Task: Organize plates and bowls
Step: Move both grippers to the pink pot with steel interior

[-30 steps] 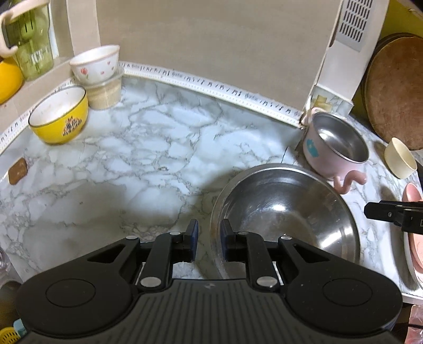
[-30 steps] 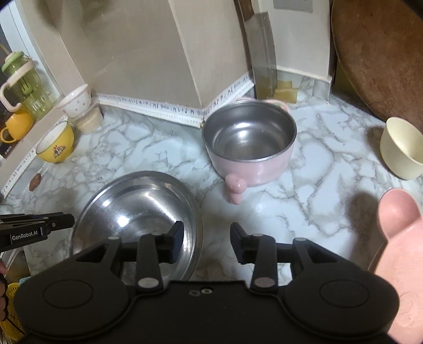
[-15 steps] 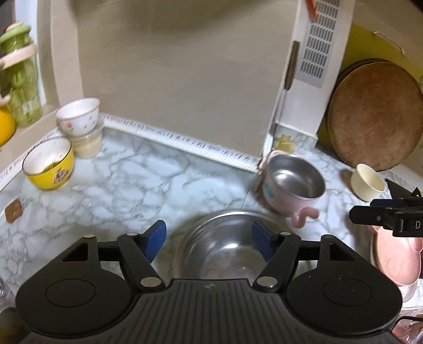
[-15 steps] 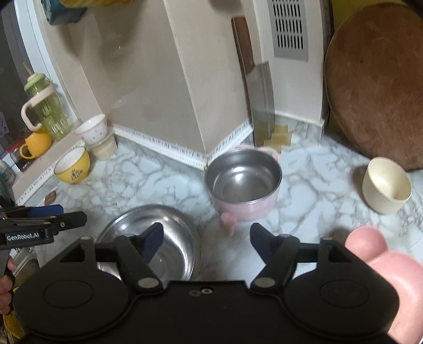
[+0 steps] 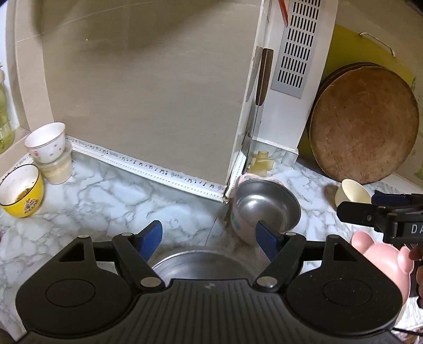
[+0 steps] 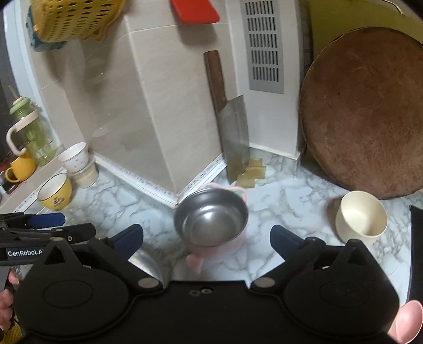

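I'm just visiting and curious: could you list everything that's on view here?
Large steel bowl: one, silver, nearest, marble counter.
Pink pot: one, steel-lined, by the wall corner.
Cream cup: one, right.
Yellow bowl: one, left.
White flowered bowl: one, stacked on a beige tub.
Pink plate: one, far right.
Round board: one, brown, leaning.
Cleaver: one, against the wall.
Green bottle, yellow mug: left ledge.
Yellow basket: hanging.
Left tongs: open, empty.
Right tongs: open, empty.
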Motion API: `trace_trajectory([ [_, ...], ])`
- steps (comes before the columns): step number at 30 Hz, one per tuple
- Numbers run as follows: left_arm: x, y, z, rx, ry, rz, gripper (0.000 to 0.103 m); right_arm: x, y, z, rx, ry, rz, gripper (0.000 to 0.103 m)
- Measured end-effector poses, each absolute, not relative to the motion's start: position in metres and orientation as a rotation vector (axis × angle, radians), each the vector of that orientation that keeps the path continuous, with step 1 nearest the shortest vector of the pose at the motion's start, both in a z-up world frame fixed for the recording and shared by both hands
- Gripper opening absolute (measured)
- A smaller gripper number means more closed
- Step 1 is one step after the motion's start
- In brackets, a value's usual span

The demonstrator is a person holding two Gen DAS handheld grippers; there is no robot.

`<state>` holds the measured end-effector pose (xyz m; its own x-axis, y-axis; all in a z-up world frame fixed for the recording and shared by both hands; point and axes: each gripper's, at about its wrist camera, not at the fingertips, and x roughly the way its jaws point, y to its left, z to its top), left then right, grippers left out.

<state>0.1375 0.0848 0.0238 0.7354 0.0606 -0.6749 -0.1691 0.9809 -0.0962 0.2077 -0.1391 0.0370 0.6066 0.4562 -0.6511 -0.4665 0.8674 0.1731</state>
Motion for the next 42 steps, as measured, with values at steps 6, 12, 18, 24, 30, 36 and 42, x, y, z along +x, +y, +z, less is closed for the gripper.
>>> trace_trajectory([
  [6, 0.172, 0.075, 0.017, -0.154, 0.758, 0.144, 0.077, 0.229, -0.143, 0.032, -0.032, 0.736, 0.493, 0.103],
  [12, 0.203, 0.067, 0.003, -0.154, 0.791, 0.161, 0.077, 0.258, -0.148, 0.019, -0.018, 0.779, 0.484, 0.102],
  [18, 0.229, 0.06, -0.012, -0.146, 0.822, 0.17, 0.077, 0.283, -0.149, 0.001, 0.005, 0.835, 0.498, 0.098],
  [24, 0.248, 0.056, -0.026, -0.135, 0.848, 0.185, 0.077, 0.3, -0.146, -0.017, -0.007, 0.861, 0.51, 0.093],
  [30, 0.267, 0.054, -0.04, -0.135, 0.874, 0.193, 0.077, 0.314, -0.141, -0.031, -0.036, 0.897, 0.523, 0.093],
  [36, 0.282, 0.053, -0.054, -0.142, 0.905, 0.214, 0.077, 0.325, -0.137, -0.047, -0.052, 0.925, 0.539, 0.085],
  [42, 0.29, 0.05, -0.061, -0.135, 0.919, 0.207, 0.077, 0.333, -0.136, -0.056, -0.054, 0.947, 0.545, 0.081],
])
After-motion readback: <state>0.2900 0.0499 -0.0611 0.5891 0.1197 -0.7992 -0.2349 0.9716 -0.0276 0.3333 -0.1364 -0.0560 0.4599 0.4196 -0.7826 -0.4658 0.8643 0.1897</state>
